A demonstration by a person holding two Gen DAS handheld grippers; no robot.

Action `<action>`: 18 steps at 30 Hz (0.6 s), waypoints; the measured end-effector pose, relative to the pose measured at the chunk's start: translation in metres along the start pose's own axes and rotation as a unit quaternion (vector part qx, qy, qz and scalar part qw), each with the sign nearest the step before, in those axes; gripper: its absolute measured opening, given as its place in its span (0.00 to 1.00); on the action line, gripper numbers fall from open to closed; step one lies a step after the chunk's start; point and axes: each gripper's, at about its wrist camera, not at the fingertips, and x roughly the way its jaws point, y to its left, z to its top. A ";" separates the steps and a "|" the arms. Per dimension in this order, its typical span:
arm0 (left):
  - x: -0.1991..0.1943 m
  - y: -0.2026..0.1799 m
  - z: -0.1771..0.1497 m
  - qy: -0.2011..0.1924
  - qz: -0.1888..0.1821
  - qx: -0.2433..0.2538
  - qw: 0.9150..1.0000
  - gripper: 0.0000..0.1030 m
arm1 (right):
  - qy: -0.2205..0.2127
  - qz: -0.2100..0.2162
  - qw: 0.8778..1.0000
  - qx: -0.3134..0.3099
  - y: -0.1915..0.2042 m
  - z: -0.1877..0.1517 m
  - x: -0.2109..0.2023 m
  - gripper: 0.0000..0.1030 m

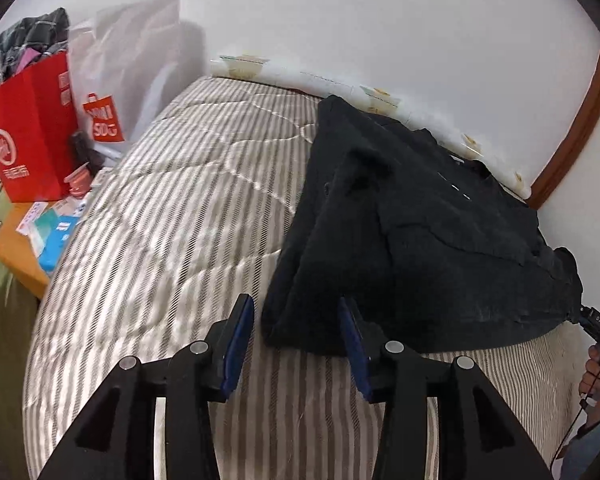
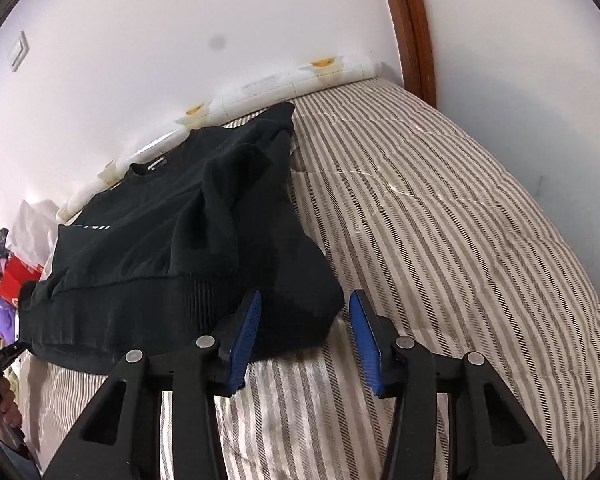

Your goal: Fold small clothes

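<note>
Sweater [image 1: 412, 240] on bed [image 1: 180, 220], neck partly hidden by folds; just beyond both claws [image 1: 298, 340] [image 2: 306, 332], spread apart, empty.

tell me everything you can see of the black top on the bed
The black top is a soft knit sweater with a round neckline, ribbed hem and a small white mark on the chest. Its sleeves are folded inward over the body. It lies flat on the striped quilt, near the wall. No pads press on it.
</note>
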 end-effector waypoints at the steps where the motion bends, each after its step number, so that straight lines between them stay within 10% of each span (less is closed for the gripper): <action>1: 0.003 -0.001 0.002 0.003 -0.001 -0.001 1.000 0.41 | 0.003 0.000 1.000 0.002 0.000 0.001 0.002 0.45; 8: 0.022 -0.005 0.007 0.012 -0.009 0.000 1.000 0.40 | 0.011 0.018 0.999 0.024 0.001 0.003 0.014 0.45; 10: 0.023 -0.007 0.007 0.010 -0.006 -0.001 1.000 0.39 | 0.009 0.034 0.999 0.027 0.002 0.000 0.014 0.31; 14: 0.022 -0.012 0.006 0.013 -0.011 -0.003 1.000 0.15 | -0.003 0.016 1.000 0.003 0.015 -0.001 0.007 0.18; 18: 0.007 -0.005 0.001 0.005 -0.019 -0.020 1.000 0.11 | -0.019 0.019 1.000 -0.007 0.021 -0.007 -0.008 0.16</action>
